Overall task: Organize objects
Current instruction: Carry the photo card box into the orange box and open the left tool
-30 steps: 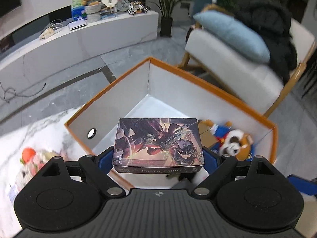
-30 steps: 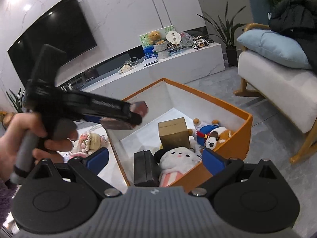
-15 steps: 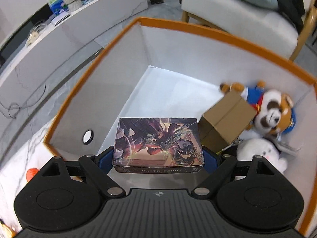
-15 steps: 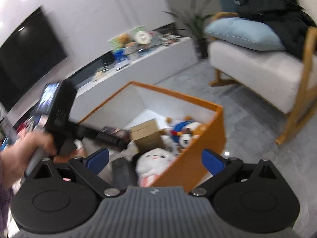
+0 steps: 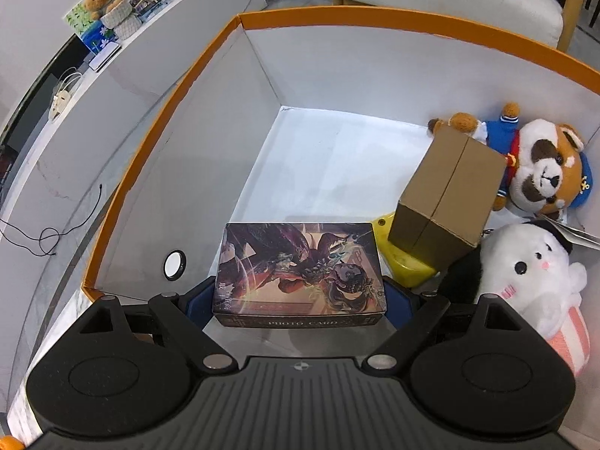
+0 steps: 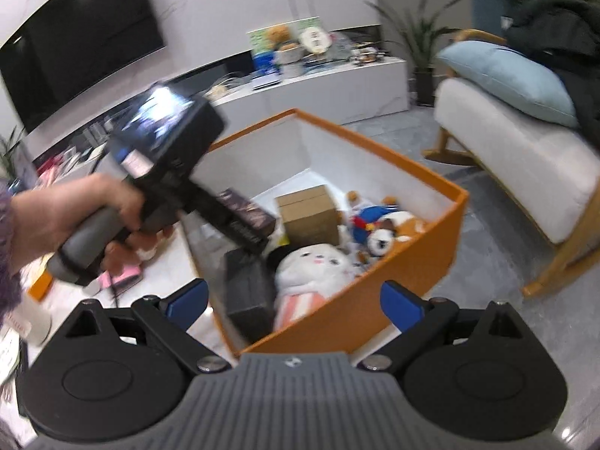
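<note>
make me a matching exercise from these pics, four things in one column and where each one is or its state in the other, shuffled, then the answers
Things:
1. photo card box
2. brown carton
3. right gripper
4. white plush

Places or states:
A. open and holding nothing, outside the orange bin
B. clamped in the left gripper above the bin
C. inside the bin, leaning on the panda plush
D. inside the bin, nearest the camera on the right in the left wrist view

Pairs: 1-B, 2-C, 3-A, 4-D

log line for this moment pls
left gripper: shut on photo card box | over orange bin | right gripper: open, empty | not yet released
</note>
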Available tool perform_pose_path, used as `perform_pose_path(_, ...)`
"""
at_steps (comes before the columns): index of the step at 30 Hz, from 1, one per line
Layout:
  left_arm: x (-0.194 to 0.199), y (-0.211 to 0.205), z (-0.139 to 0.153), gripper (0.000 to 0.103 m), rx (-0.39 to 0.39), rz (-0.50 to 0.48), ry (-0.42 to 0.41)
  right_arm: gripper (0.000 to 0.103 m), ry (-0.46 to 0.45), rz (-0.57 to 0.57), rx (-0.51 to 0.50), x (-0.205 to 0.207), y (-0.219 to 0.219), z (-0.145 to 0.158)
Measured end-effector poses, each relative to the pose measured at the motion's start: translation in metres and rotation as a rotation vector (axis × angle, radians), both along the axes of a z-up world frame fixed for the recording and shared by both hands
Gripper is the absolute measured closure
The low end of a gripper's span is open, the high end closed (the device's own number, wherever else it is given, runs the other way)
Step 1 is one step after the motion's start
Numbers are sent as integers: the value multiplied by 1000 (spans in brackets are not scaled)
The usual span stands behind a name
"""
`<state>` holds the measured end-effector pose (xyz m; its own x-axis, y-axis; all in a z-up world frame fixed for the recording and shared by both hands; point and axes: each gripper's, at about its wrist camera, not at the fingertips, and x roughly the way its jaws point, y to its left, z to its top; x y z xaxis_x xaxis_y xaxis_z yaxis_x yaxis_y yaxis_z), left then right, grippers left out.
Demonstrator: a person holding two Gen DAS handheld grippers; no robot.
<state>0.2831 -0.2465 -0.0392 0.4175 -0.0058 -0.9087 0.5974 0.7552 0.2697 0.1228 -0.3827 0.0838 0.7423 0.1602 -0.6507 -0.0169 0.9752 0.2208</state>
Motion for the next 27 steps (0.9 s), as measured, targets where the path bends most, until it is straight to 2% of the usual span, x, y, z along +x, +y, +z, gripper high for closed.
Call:
perform_pose_path(4,0,-3,1,0,11,-3,8,5,-4,38,-59,5,17,1)
perform_pose_path(10,5,-1,3,0,33,-22,-19,5,-23,31,-148,6,33,7)
perform_pose_path(17,14,4,0,0,21,-15,18,5,-30,26,-162,5,34,8)
perform_pose_path(21,12,2,1,0,54,-22,-26,5,-26,10,-153,6,32,8)
perform_pose_path(24,15,2,0,0,67,-24,-4,5,-19,7,-156,6,34,7)
perform_pose_path(27,15,4,4,0,66,-29,-29,5,-15,9,-161,7,35,6)
